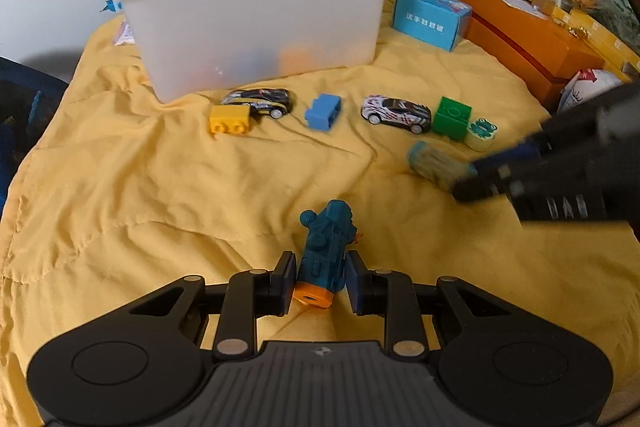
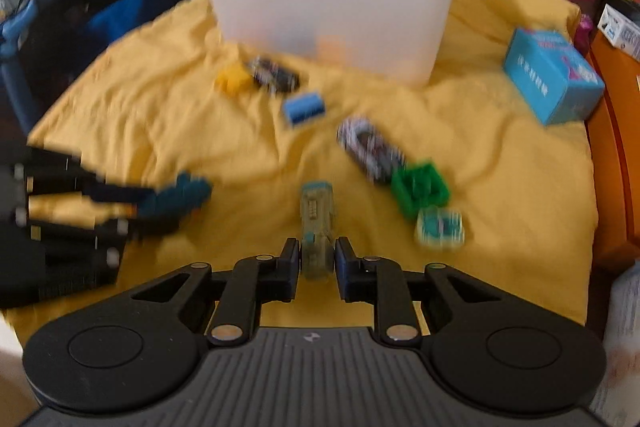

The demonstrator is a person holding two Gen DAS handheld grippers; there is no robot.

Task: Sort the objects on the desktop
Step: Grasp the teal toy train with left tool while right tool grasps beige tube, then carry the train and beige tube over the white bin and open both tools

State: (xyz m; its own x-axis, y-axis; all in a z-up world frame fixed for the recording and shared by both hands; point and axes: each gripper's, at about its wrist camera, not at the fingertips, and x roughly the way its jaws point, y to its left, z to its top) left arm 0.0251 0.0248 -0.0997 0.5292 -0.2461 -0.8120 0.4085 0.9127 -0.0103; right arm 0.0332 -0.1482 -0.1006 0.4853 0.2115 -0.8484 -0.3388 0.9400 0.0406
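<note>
Toys lie scattered on the yellow cloth (image 1: 160, 187) before the translucent white bin (image 1: 256, 7). The left tool (image 1: 320, 281) is clamped on a dark teal toy locomotive (image 1: 326, 247) with an orange end, its nose pointing toward the bin. The right tool (image 2: 318, 261) grips a pale, translucent teal-capped cylinder (image 2: 316, 227), blurred, beside the green block (image 2: 420, 187).

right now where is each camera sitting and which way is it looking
Left wrist: on the left gripper, angled down over the yellow cloth toward the white bin; its fingers grip a teal toy train; the right gripper enters at right.
Right wrist: on the right gripper, also facing the bin; its fingers clamp a pale translucent toy; the left gripper shows at left.
Shared: bin, cloth, green block, blue box.
</note>
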